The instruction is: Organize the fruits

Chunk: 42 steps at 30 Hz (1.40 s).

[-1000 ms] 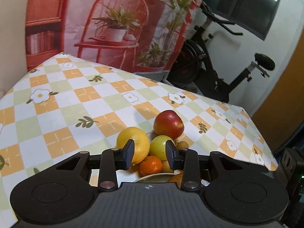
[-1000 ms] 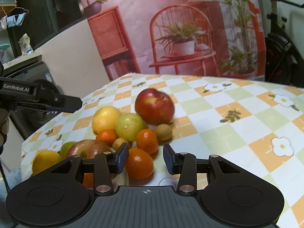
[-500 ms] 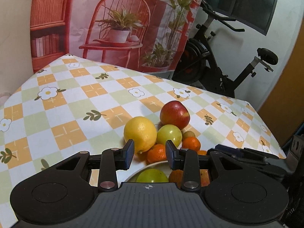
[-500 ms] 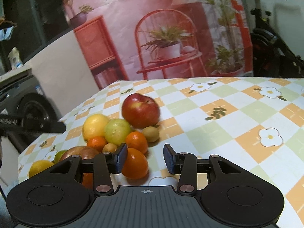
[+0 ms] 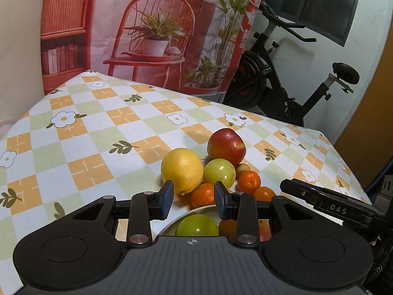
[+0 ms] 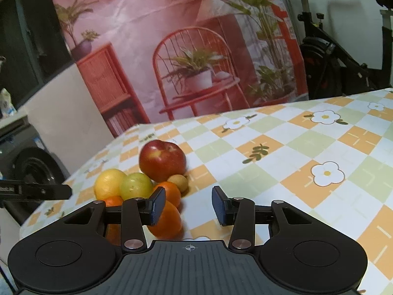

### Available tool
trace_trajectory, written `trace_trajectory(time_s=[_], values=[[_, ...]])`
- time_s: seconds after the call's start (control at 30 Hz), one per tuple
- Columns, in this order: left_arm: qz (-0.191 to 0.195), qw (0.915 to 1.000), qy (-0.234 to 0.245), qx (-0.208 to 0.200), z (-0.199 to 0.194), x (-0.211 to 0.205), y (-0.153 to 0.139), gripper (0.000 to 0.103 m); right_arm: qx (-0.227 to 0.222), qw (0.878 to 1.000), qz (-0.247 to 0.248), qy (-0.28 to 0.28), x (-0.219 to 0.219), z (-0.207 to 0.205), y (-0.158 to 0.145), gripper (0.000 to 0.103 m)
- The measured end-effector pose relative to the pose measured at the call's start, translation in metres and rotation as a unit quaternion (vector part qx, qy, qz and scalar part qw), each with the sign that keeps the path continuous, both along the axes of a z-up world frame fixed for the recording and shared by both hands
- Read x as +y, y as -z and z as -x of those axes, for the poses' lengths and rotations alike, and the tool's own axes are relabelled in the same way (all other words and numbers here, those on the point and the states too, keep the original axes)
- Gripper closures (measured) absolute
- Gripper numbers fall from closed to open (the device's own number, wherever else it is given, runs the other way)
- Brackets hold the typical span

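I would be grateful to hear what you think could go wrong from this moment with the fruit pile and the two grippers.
1. The fruits lie packed together: nudging the yellow lemon or green fruit may send the red apple rolling across the tablecloth.
2. The right gripper sits close beside the left gripper; they might collide over the white plate.
3. The orange by the right jaws could be pushed aside.

Your left tool point(image 5: 193, 198) and right tool point(image 6: 188, 204) are black, each with 2 blue-padded fingers point(image 5: 167, 196) and round silver screws point(image 5: 137, 239).
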<state>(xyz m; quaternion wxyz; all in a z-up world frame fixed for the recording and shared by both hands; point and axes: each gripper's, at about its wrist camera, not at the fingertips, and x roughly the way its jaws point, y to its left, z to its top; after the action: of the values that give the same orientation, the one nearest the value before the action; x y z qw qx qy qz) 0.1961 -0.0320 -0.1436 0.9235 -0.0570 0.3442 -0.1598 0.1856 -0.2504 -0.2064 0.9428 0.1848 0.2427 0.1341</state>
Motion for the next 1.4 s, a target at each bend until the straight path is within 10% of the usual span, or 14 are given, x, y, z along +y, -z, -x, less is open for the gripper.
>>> trace_trajectory(time_s=[0.43,1.4], values=[[-0.004,1.0000,0.008,0.001,0.001,-0.004,0.002,0.065,0.033,0.996,0.035,-0.077,0.026,-0.014,-0.002,0.063],[-0.007,0.9999,0.007,-0.002,0.003,-0.005,0.002,0.065,0.120,0.984,-0.081,-0.103,0.028,-0.046,0.012,0.072]])
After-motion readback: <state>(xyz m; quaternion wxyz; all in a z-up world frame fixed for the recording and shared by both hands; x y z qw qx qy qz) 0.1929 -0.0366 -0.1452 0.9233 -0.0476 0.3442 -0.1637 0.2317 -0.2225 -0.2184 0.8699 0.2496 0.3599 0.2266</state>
